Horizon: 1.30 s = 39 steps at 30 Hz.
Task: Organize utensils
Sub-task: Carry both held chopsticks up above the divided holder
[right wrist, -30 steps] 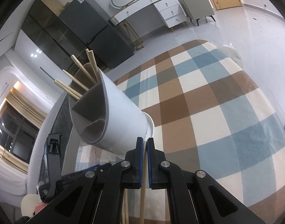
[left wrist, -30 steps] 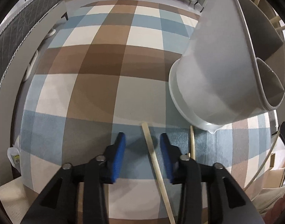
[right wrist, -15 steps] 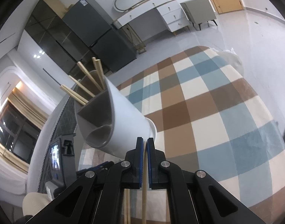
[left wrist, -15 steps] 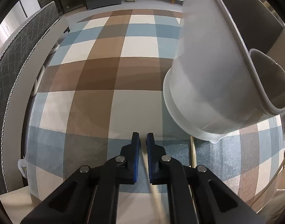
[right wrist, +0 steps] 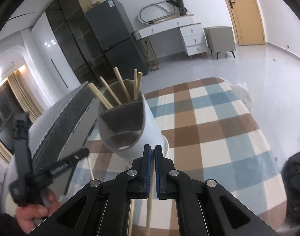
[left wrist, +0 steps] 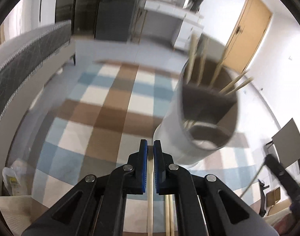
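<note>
While your left gripper (left wrist: 150,147) points down over the checked cloth (left wrist: 110,106), its blue pads are clamped tight on a single wooden chopstick (left wrist: 150,192) that runs back from between them toward the camera. Two more chopsticks (left wrist: 169,214) lie side by side on the cloth just to the right of that one, under the gripper's right finger. Your right gripper (right wrist: 152,151) is in the same condition: jaws pinched together on its own chopstick (right wrist: 150,202), whose length passes between the pads and down out of the bottom of the right wrist view.

You have the white utensil holder (right wrist: 130,129) standing on the cloth directly beyond both sets of fingertips, leaning in the fisheye view. It has a grey lining and a divider that splits it into compartments. Its back compartment holds a bundle of chopsticks (right wrist: 120,90) fanning out above the rim; the rounded front compartment nearest you looks empty of sticks.

From the right wrist view you can see your left hand (right wrist: 35,210) wrapped around the handle of the left gripper at the lower left, blurred. Behind the table stand a dark fridge (right wrist: 118,37), a white desk (right wrist: 175,29) and a wooden door (right wrist: 246,11)
</note>
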### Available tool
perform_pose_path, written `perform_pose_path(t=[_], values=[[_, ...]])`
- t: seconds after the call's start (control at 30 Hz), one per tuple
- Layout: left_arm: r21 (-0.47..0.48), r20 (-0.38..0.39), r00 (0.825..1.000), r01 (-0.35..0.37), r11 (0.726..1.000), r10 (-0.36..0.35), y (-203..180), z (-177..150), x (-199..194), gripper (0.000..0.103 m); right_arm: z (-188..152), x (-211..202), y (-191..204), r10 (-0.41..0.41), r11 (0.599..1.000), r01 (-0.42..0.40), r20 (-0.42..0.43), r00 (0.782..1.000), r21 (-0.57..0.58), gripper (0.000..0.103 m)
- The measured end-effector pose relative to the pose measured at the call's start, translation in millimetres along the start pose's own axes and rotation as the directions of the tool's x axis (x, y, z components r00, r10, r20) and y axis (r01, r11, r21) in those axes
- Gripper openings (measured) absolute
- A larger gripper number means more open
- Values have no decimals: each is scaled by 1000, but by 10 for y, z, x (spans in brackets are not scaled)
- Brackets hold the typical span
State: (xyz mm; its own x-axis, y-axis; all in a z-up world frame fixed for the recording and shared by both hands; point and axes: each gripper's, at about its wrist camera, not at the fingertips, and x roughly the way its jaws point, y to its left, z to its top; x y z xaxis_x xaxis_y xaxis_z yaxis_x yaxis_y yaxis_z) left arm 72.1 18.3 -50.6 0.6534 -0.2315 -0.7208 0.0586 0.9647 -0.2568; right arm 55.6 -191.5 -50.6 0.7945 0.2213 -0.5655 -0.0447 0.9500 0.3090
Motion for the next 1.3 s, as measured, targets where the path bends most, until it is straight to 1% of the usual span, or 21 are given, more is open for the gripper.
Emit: perform_pose_path(t=[0.07,0.2,0.3,0.4,0.47,0.6,0.7,0.77,0.83,1.13,1.3], values=[[12,41,999,30,999,-31,-44,4,-167,2,-15,-91,27,-4,1000,4,19,1000,-10,3],[37,66,996,54,998,-56,-91,-4,-331,2,-29,-266,70,1,1000,0,55,998,-18,3],[47,50,997,57,997,-59,-100,-11,-389,2,-54,-342,130,-53,997,57,68,996,-49,3],[32,25,998,52,998,-52,-85,-37,-427,1,-72,-393,162,-63,997,67,73,995,-50,3],[36,32,999,42,998,-44,-92,-42,-489,1,-87,-426,187,-66,996,71,76,995,-59,3],[48,45,998,48,998,-50,-131,-32,-623,1,-116,-496,203,-70,995,75,83,994,-62,3],[65,39,998,42,997,-44,-140,-42,-667,1,-135,-530,201,-83,995,88,88,993,-57,3],[63,9,999,33,997,-34,-127,-48,-650,1,-139,-532,204,-86,994,91,89,992,-54,3],[57,1,999,43,997,-43,-106,-55,-652,1,-142,-545,222,-86,994,91,89,992,-55,3],[91,23,999,46,995,-49,-154,-31,-773,1,-125,-632,341,-69,994,79,122,990,-79,3],[110,40,997,64,992,-69,-217,43,-847,1,-119,-588,384,-65,994,75,115,991,-85,3]])
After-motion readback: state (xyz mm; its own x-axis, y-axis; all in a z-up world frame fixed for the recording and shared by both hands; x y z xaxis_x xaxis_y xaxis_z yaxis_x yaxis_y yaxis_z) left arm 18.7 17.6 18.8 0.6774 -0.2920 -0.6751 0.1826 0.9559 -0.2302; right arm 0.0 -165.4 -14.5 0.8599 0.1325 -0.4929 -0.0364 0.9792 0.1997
